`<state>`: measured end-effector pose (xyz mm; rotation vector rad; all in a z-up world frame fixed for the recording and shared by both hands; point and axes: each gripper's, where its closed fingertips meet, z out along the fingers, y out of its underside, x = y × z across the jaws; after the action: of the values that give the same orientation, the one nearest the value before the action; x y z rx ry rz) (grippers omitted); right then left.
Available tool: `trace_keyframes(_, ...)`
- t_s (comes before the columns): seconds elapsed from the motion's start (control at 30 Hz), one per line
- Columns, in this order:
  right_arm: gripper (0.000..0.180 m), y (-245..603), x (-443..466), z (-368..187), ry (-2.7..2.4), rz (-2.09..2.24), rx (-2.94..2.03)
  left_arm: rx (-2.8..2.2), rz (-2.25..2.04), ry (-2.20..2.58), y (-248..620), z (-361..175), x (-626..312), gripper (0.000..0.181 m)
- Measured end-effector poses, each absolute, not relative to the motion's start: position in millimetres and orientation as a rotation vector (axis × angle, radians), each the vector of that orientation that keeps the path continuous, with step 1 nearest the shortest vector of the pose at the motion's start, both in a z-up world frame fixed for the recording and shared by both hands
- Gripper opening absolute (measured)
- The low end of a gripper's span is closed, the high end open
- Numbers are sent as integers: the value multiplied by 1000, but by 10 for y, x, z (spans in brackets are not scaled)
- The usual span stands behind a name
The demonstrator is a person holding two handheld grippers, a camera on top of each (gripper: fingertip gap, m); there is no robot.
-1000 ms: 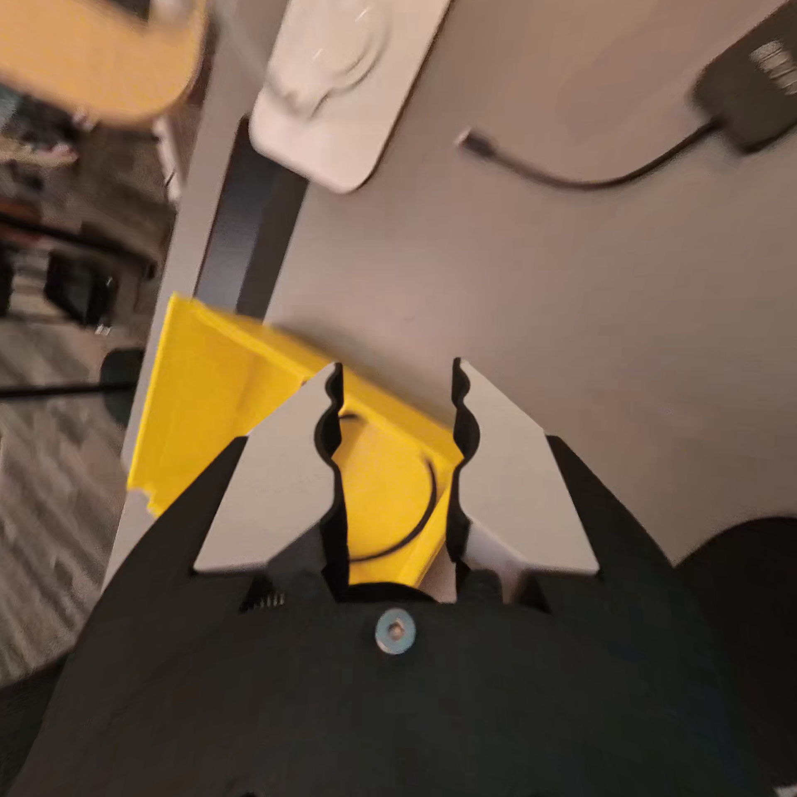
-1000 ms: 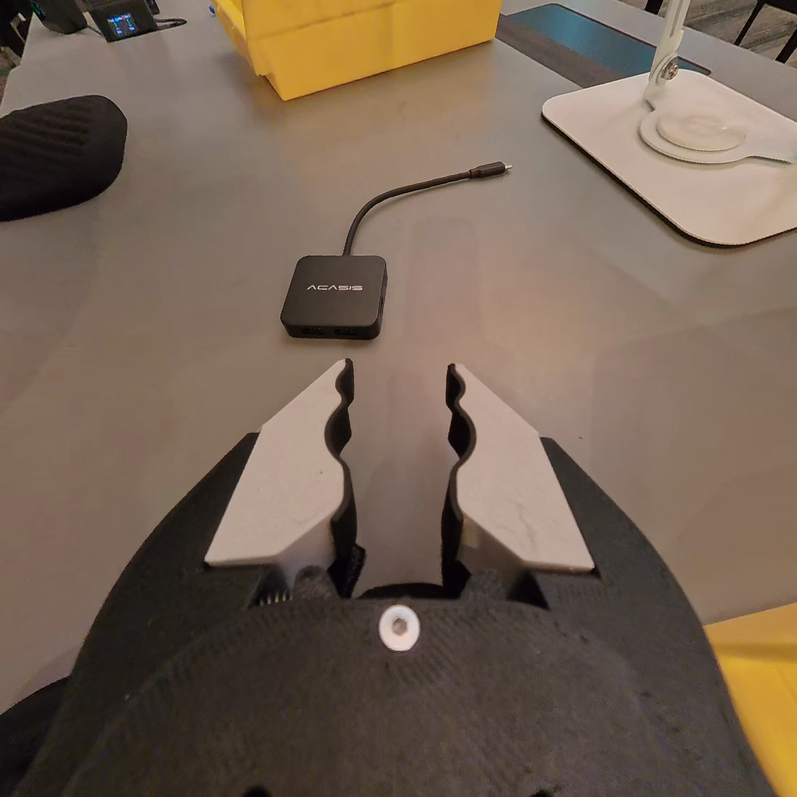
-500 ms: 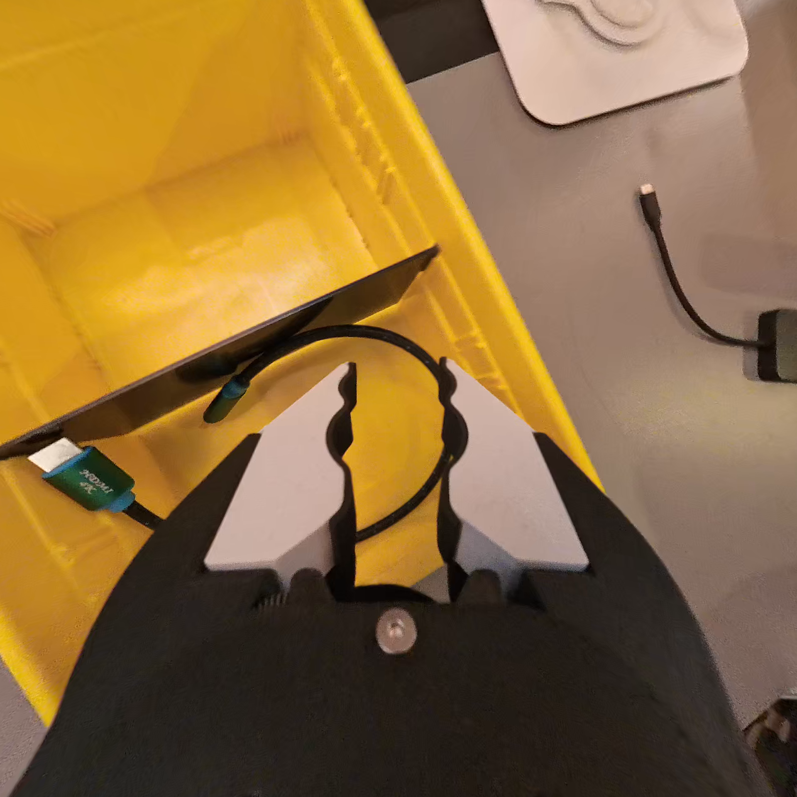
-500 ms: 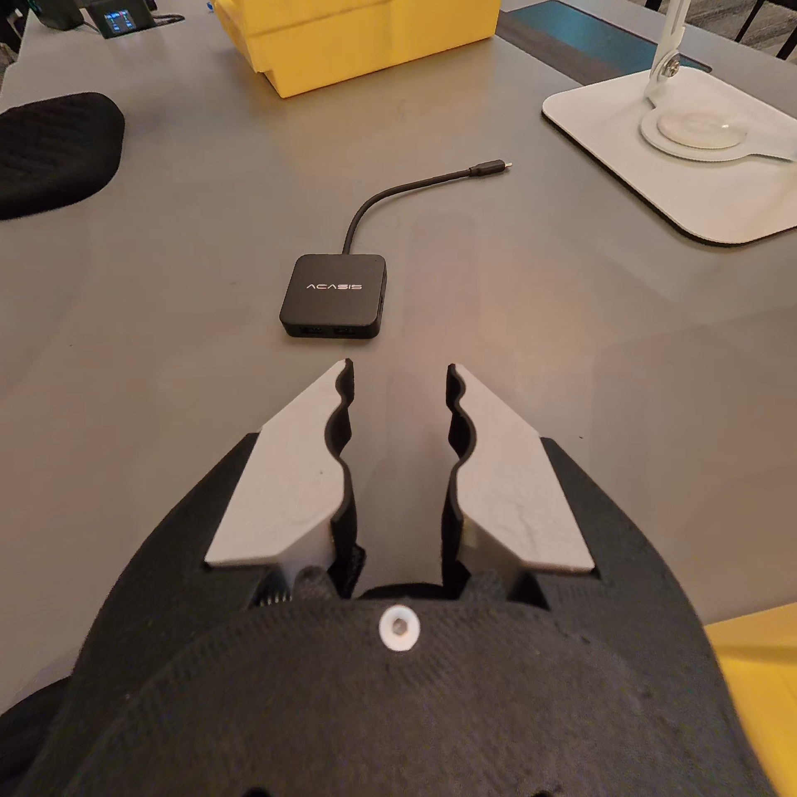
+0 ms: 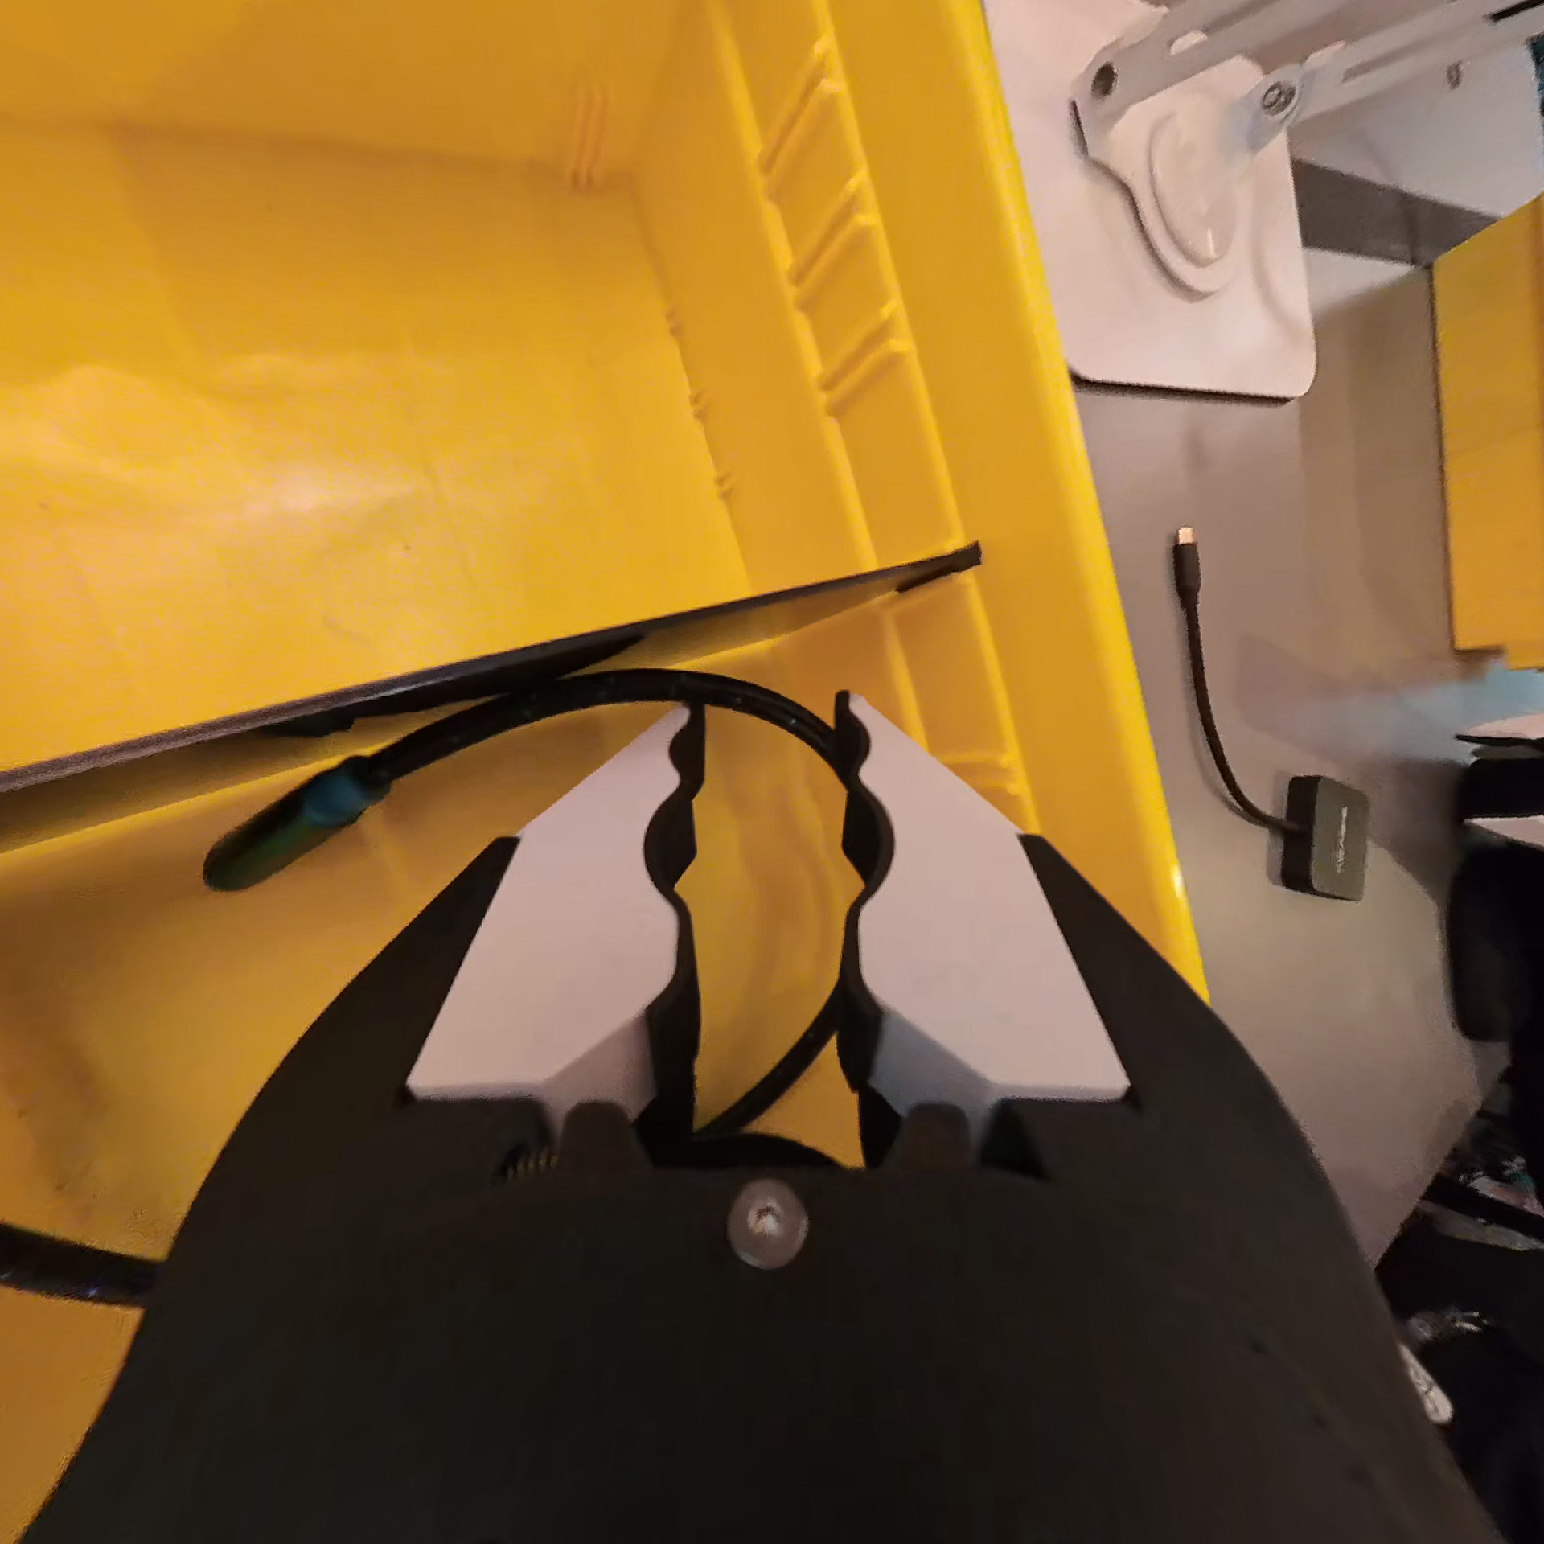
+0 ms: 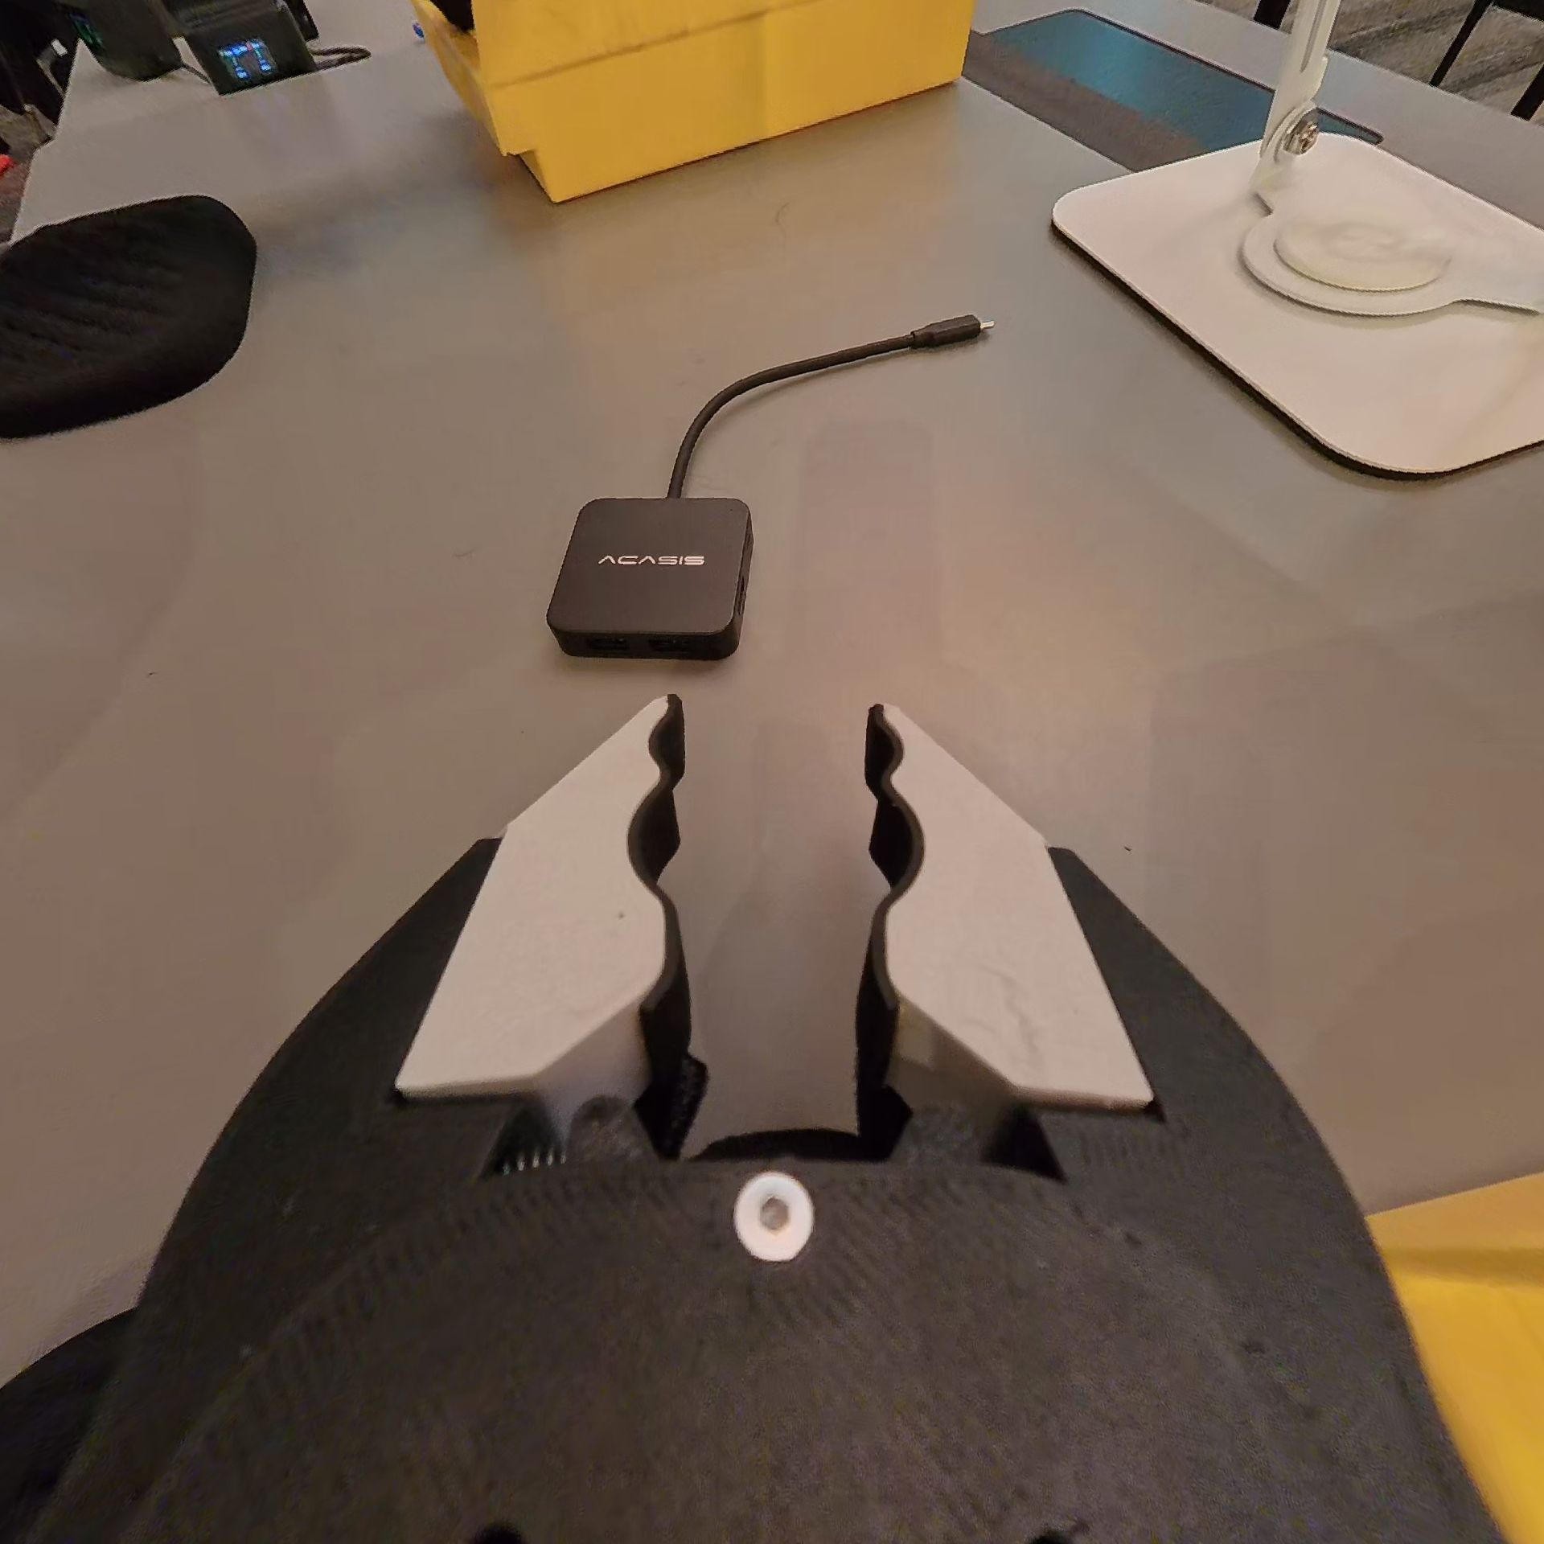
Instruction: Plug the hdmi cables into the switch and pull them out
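The black square switch (image 6: 652,576) lies flat on the grey table, its short lead ending in a small plug (image 6: 952,327); it also shows in the left wrist view (image 5: 1324,840). My right gripper (image 6: 769,710) is open and empty, just short of the switch's ports. My left gripper (image 5: 764,714) is open and empty, low inside the yellow bin (image 5: 1061,501). A black HDMI cable (image 5: 585,689) loops under its fingers, and one teal-collared plug (image 5: 284,823) lies on the bin floor below a black divider (image 5: 501,660).
A white stand base (image 6: 1303,309) sits at the table's right, also in the left wrist view (image 5: 1203,276). The yellow bin (image 6: 718,83) stands at the far middle. A black rounded object (image 6: 109,309) lies left. A second yellow bin's corner (image 6: 1470,1353) is near right. Spacing between my two grippers at the tips: around 45 cm. To reach the black square switch (image 6: 652,576) in a straight line is about 8 cm for my right fingers, about 35 cm for my left. It turns up in the left wrist view (image 5: 1349,840) as well. The teal-collared plug (image 5: 284,823) lies some 8 cm from my left tips, 55 cm from my right tips.
My left gripper has swung from the table edge over the yellow bin and dropped in closer to the cable loop. My right gripper and the switch have stayed put.
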<state>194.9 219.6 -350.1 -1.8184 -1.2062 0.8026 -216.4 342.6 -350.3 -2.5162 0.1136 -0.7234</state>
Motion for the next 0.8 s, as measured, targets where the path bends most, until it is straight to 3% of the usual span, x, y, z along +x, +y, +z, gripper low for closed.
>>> trace_keyframes(0.4, 42, 2193, 1950, -3500, -1207, 807, -1818, -2427, -703, 103, 3438, -3344, -2208, 11)
trace_keyframes(0.8, 42, 2188, 1949, -3502, -1210, 808, -1819, -2235, -683, 121, 3184, -2837, -2228, 7)
